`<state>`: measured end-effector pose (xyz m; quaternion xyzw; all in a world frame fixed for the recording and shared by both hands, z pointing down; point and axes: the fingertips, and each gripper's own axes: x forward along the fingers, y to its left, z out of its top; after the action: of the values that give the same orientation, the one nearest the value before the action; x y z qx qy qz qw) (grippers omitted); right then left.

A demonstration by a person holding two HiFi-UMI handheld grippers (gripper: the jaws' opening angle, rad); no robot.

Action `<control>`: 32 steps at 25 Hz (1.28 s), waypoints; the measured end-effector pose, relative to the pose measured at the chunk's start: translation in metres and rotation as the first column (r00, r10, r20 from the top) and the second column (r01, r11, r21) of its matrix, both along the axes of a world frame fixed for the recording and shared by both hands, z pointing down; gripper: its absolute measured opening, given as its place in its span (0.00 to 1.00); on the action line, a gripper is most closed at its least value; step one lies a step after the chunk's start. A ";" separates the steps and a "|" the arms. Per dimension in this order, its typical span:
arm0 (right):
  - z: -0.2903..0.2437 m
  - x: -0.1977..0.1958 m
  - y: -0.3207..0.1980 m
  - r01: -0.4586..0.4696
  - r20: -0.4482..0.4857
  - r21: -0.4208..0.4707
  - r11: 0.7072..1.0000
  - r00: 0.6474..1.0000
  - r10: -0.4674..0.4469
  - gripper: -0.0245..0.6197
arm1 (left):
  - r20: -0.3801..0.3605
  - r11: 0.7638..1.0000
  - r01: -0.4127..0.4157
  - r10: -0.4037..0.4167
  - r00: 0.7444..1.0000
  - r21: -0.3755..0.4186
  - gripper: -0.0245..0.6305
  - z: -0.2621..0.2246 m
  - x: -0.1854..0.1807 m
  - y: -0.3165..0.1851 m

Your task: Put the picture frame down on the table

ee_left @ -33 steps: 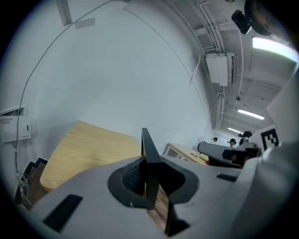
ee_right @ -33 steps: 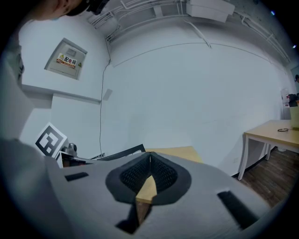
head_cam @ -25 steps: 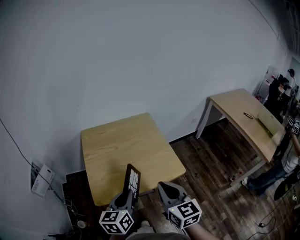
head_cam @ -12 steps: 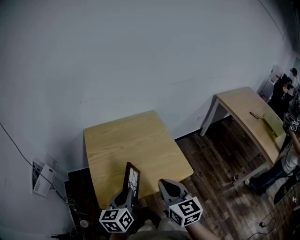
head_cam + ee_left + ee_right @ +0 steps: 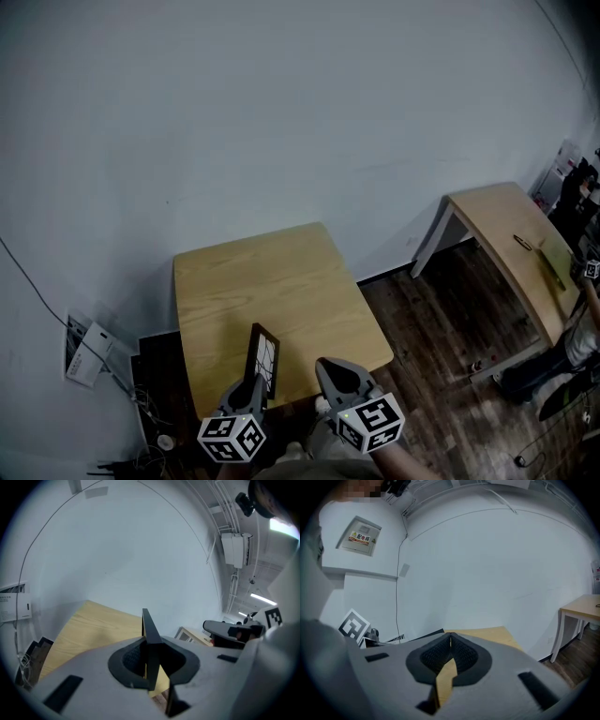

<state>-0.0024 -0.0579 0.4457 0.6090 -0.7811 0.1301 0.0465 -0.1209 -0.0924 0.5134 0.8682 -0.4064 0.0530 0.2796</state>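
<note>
While the jaws of the left gripper (image 5: 251, 392) clamp the lower edge of the picture frame (image 5: 263, 356), upright just ahead of them above the near part of the bench (image 5: 281, 281), and those of the right gripper (image 5: 330, 367) meet empty, the narrow edge-on hold may let the frame pivot, or topple if released standing.

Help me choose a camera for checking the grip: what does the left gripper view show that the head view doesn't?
Only the left gripper view: the left gripper with jaws clamped on the picture frame, seen edge-on, plus ceiling lights. Only the head view: the frame's paned face and the gripper's marker cube. Both: the frame held upright, the table, the white wall.
</note>
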 end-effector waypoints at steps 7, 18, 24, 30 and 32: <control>-0.003 0.026 -0.039 0.064 -0.010 0.005 0.998 0.998 -0.064 0.04 | 0.005 0.999 0.044 -0.044 0.999 -0.009 0.10 0.006 0.020 -0.029; 0.006 0.050 -0.094 0.182 -0.010 -0.018 0.983 0.983 -0.182 0.04 | -0.003 0.986 0.161 -0.161 0.987 -0.042 0.10 0.021 0.046 -0.076; 0.021 0.059 -0.119 0.244 -0.003 -0.045 0.969 0.970 -0.244 0.04 | -0.005 0.976 0.208 -0.209 0.978 -0.069 0.10 0.037 0.065 -0.096; 0.032 0.061 -0.141 0.296 0.006 -0.067 0.953 0.955 -0.297 0.04 | -0.007 0.964 0.242 -0.245 0.970 -0.109 0.10 0.055 0.076 -0.111; 0.035 0.062 -0.146 0.313 0.013 -0.075 0.947 0.950 -0.313 0.04 | -0.001 0.960 0.253 -0.255 0.967 -0.123 0.10 0.062 0.080 -0.115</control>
<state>0.0597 -0.2043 0.4811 0.4749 -0.8623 0.1509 0.0896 -0.0407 -0.2073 0.5752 0.7908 -0.5079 0.0341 0.3399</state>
